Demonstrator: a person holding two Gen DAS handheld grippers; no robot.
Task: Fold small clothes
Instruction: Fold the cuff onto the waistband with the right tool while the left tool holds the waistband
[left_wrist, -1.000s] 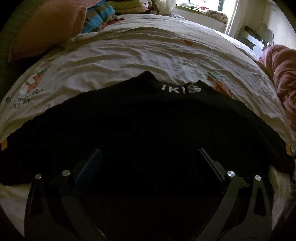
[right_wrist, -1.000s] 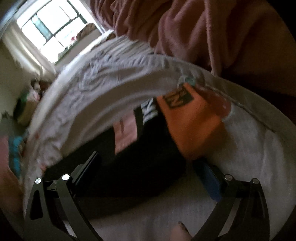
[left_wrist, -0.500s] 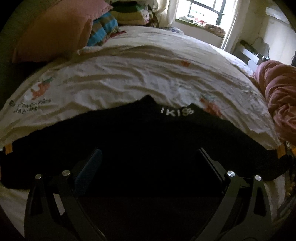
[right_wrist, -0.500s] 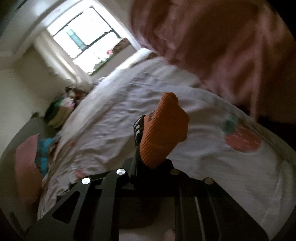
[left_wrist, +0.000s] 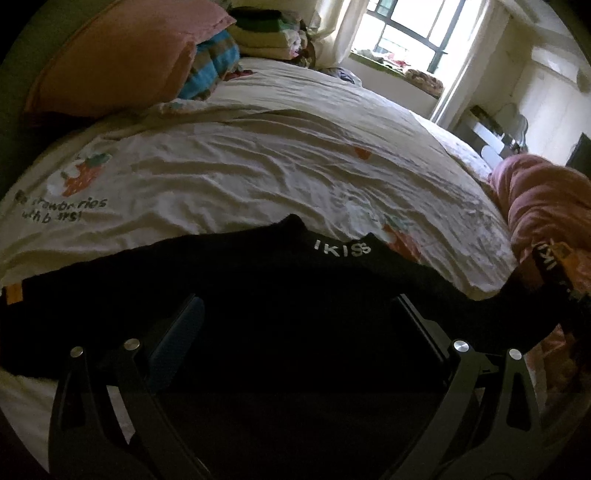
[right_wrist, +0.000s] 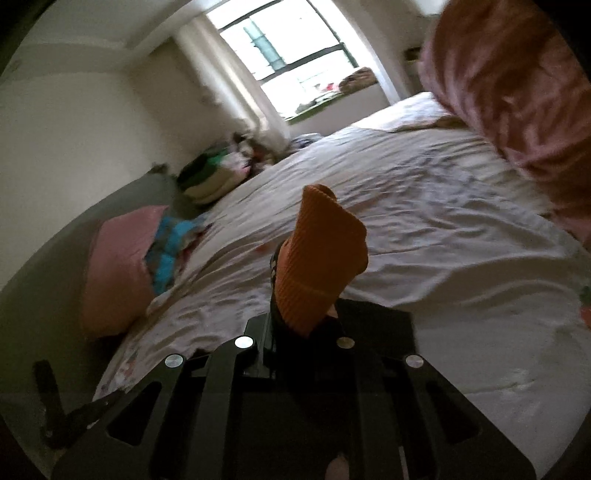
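right tongs: clamped on the orange cuff of the top; cuff sticks up past the tips toward 12, lifted off the bed
left tongs: spread wide, nothing gripped; blue pad shows on the 9 o'clock finger, the other finger sits at 3; both hang over the dark cloth, contact not discernible
top: black, lies flat across the near edge of the bed, collar at 12 with white lettering "IKISS"; one sleeve runs off to 9 with an orange bit at its end, the other rises at 3, where a lettered black band meets orange
bed: cream sheet, wrinkled, strawberry print at 9
pillow: pink, at 10, against the headboard; striped blue cloth just beside it
folded pile: at 12, near the window
blanket: pink-brown, bunched at 3 on the bed edge; in the right view it fills 1 to 2
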